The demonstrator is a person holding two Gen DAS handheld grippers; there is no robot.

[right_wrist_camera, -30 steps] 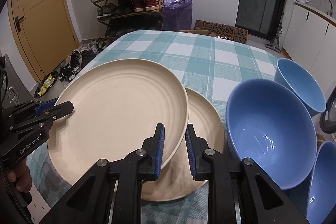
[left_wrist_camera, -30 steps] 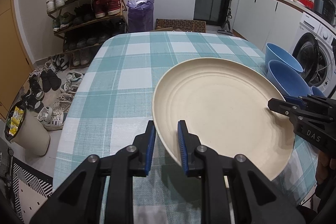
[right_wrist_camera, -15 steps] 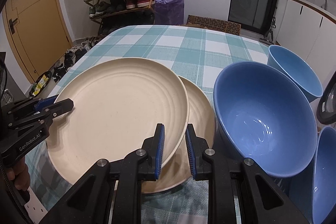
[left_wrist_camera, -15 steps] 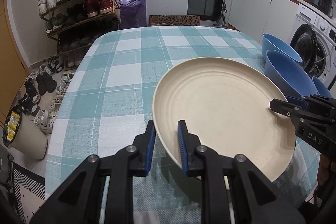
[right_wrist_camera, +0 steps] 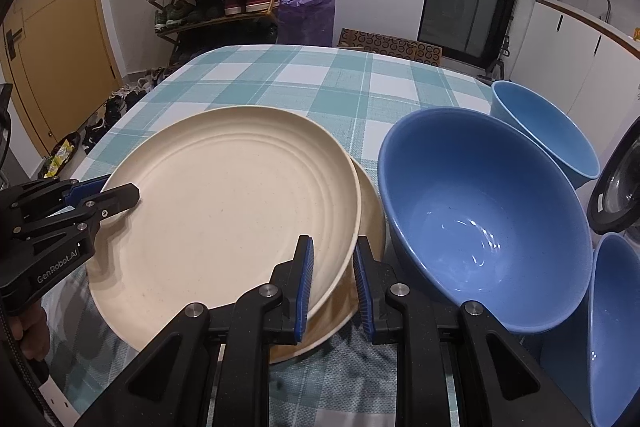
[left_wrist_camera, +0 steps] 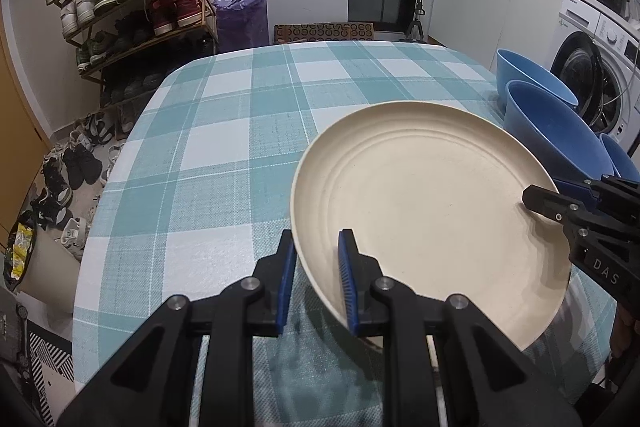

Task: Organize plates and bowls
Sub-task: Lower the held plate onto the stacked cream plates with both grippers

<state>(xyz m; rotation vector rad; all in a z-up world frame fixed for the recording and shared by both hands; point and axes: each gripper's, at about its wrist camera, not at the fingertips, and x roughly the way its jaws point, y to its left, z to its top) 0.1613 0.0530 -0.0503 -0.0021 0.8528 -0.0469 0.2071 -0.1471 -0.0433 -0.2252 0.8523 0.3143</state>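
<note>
Cream plate (right_wrist_camera: 224,203) is clamped at opposite rims by the left gripper (left_wrist_camera: 317,275) and right gripper (right_wrist_camera: 333,277), and has sunk closer to the second plate (right_wrist_camera: 370,211) on the table (left_wrist_camera: 224,131). Stacking looks nearly complete; release should follow contact.

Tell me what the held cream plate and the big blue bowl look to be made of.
Cream plate: matte and faintly speckled, with moulded rings; probably wheat-straw or bamboo-fibre plastic, though that is uncertain. Big blue bowl: smooth and glossy with sharp light reflections; glazed ceramic or shiny plastic.
</note>
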